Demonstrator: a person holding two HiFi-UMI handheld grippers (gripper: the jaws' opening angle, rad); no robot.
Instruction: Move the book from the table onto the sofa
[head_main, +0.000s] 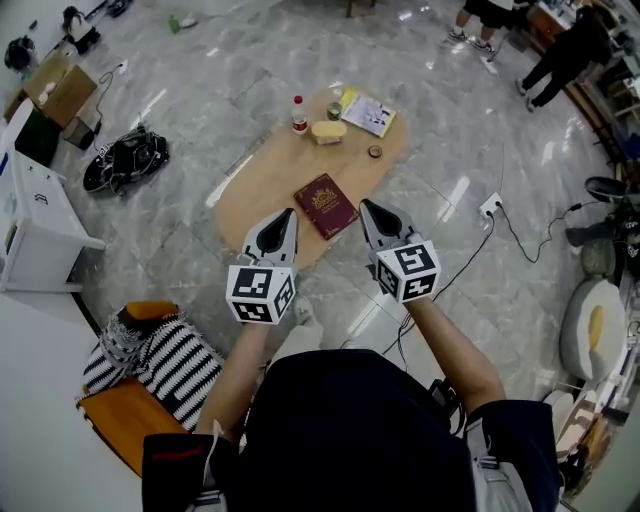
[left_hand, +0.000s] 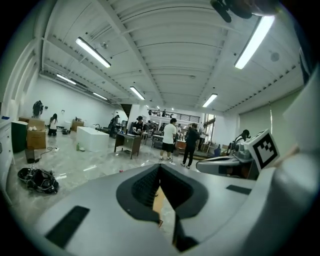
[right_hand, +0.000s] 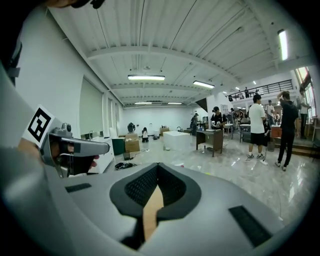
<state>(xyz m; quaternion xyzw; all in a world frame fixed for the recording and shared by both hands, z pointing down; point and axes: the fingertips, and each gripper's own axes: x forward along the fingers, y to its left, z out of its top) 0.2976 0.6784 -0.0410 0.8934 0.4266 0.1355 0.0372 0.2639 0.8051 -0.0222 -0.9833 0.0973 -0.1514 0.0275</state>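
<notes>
Maroon book (head_main: 325, 206): near edge of table (head_main: 268, 172), between left gripper (head_main: 287, 216) and right gripper (head_main: 367, 207), long axis angled right
Jaws: both closed, empty

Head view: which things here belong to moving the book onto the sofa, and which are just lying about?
For the job: dark red book with gold emblem; oval wooden table under it; orange sofa, lower left; left gripper and right gripper, both shut, empty.
Lying about: red-capped bottle; pale yellow block; printed leaflet; black-and-white striped cushion; black bag on the floor.
</notes>
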